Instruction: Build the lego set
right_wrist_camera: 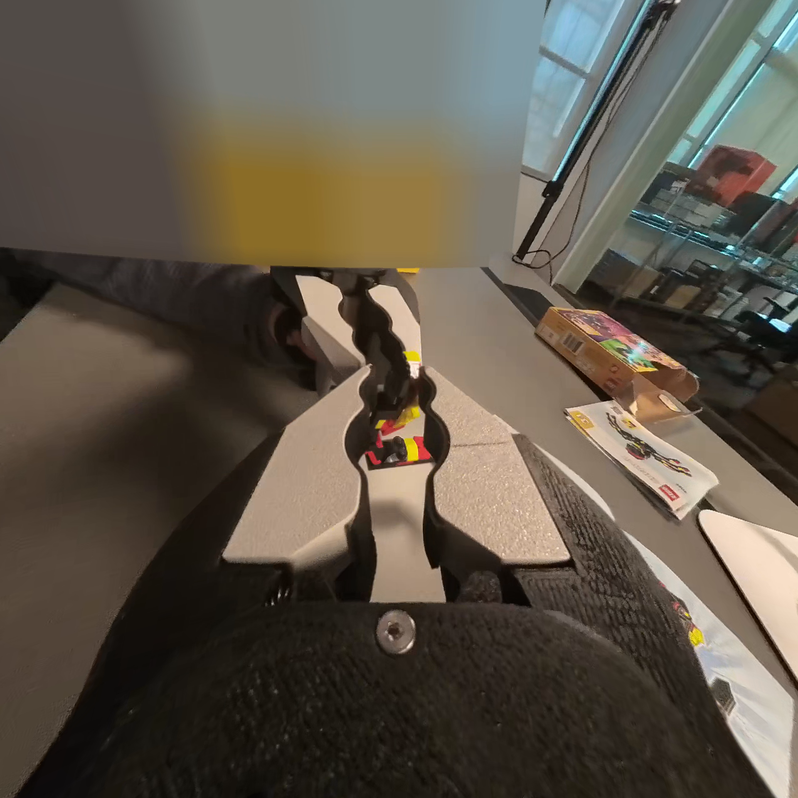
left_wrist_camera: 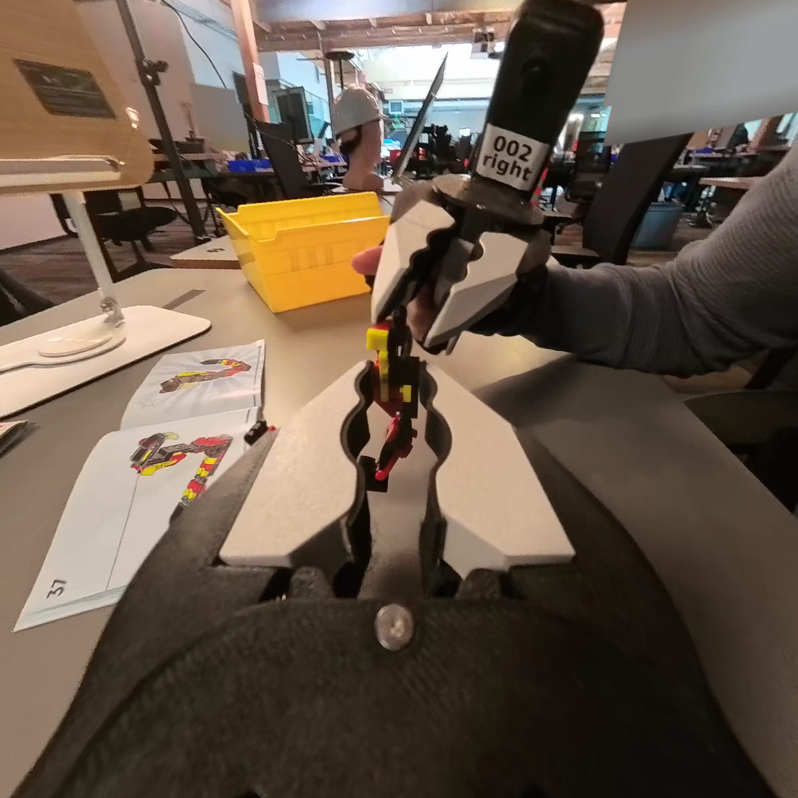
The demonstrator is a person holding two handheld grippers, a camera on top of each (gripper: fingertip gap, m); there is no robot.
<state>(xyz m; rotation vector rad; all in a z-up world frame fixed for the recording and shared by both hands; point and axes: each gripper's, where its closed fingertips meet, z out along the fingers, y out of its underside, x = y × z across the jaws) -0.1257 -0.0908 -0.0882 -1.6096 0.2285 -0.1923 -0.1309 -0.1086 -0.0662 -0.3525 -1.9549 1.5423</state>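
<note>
Red, yellow and black lego model [left_wrist_camera: 395,403] held mid-air above grey worktop [left_wrist_camera: 302,337], left wrist view: pinched at centre in left gripper [left_wrist_camera: 394,375] jaws, upper end clamped at 12 o'clock by right gripper [left_wrist_camera: 403,332]. Best kept steady, pressed squarely along the model's length. Open instruction booklet [left_wrist_camera: 129,475] at 9 o'clock. Right wrist view: same model [right_wrist_camera: 395,436] between closed jaws; far joint hidden, upper picture masked.

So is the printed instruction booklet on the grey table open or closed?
Open. The printed instruction booklet lies flat on the grey table, two illustrated pages spread, left of the left gripper.
</note>
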